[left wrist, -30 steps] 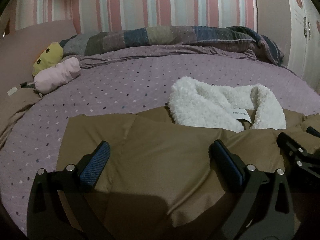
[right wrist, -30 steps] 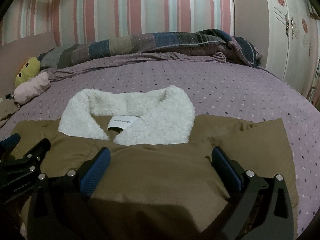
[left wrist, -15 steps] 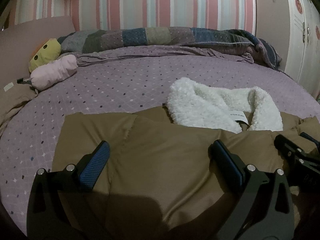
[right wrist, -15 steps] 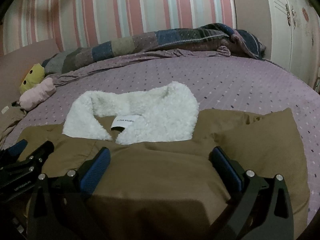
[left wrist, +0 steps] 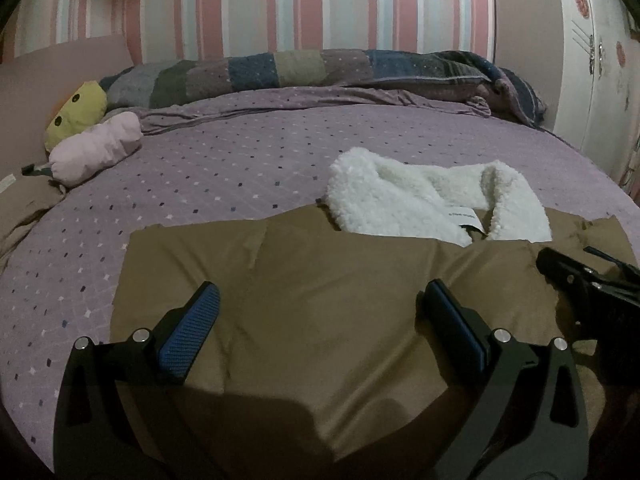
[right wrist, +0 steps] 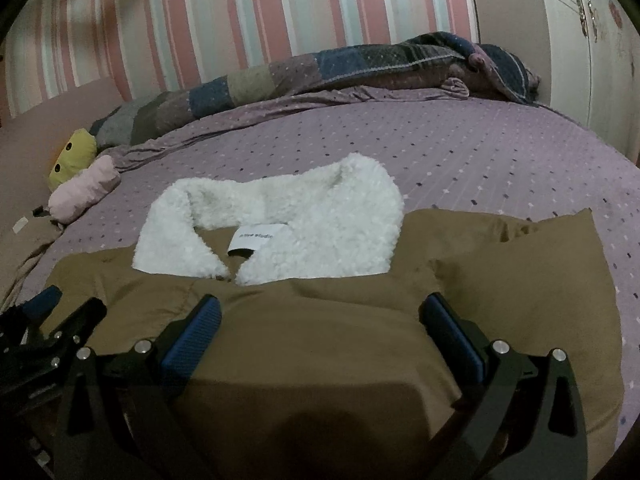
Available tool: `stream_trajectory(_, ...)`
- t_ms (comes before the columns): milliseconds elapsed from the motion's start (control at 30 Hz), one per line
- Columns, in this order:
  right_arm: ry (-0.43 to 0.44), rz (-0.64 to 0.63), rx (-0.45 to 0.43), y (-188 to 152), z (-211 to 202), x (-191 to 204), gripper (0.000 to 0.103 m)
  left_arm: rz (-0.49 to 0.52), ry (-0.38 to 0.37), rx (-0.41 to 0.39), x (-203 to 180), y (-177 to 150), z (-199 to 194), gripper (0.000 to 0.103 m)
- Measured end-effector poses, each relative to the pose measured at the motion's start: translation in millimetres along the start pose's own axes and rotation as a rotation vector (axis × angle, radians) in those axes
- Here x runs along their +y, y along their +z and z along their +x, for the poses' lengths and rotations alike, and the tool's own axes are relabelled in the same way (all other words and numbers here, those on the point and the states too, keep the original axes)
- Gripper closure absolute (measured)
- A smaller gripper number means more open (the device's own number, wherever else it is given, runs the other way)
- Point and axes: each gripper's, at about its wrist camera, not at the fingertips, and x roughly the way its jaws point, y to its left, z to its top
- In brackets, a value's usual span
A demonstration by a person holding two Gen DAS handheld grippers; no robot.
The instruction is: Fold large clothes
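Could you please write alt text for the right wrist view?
A brown padded jacket with a white fleece collar lies flat on a purple dotted bedsheet, below the open right gripper. The left gripper shows at the left edge; a rolled patchwork quilt lies behind.

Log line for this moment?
left gripper: open | right gripper: open | both above brown coat | collar flat | bed

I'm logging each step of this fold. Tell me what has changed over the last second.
Little. Both grippers have risen and drawn back slightly over the brown jacket; the right gripper has tilted, so the bed slants in its view. The left gripper stays open, as does the right; neither has taken hold of anything. The jacket, its white fleece collar and the bed lie as before.
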Motion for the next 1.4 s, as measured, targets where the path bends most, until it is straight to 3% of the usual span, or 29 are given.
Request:
stream_trajectory(300,0.015,0.015,-0.003,-1.4,0.9,-2.4,0.002,-0.017,-0.018,-0.026,1.3,-3.5,0.1,0.003)
stream_trajectory(633,0.061,0.047,-0.02,-4.9,4.4,-6.7,0.001,-0.099,-0.106,-0.031,15.1,-5.4,10.9,0.003)
stream_trajectory(833,0.095,0.094,0.025,1.2,1.5,-15.0,0.002,-0.043,0.046,0.079,-10.8,0.8,-8.7,0.003)
stream_trajectory(900,0.048,0.115,0.03,7.4,-24.6,-18.6,0.002,-0.034,0.032,0.078,-19.5,2.7,-42.6,0.003)
stream_trajectory(1000,0.037,0.094,-0.077,5.4,-93.9,-25.0,0.002,-0.057,0.002,0.044,-21.9,-1.3,-90.0,0.003)
stream_trajectory(1133,-0.009,-0.035,-0.033,-32.8,-155.2,-35.2,0.002,-0.045,-0.036,0.039,-25.0,-34.3,-149.9,0.003)
stream_trajectory(1267,-0.049,-0.12,-0.094,-72.5,-196.9,-53.3,0.002,0.012,-0.023,0.039,-20.5,-72.3,-184.4,0.003)
stream_trajectory(1400,-0.025,-0.085,-0.095,-97.2,-197.5,-75.4,0.002,0.044,-0.016,0.083,-10.8,-104.2,-184.7,0.003)
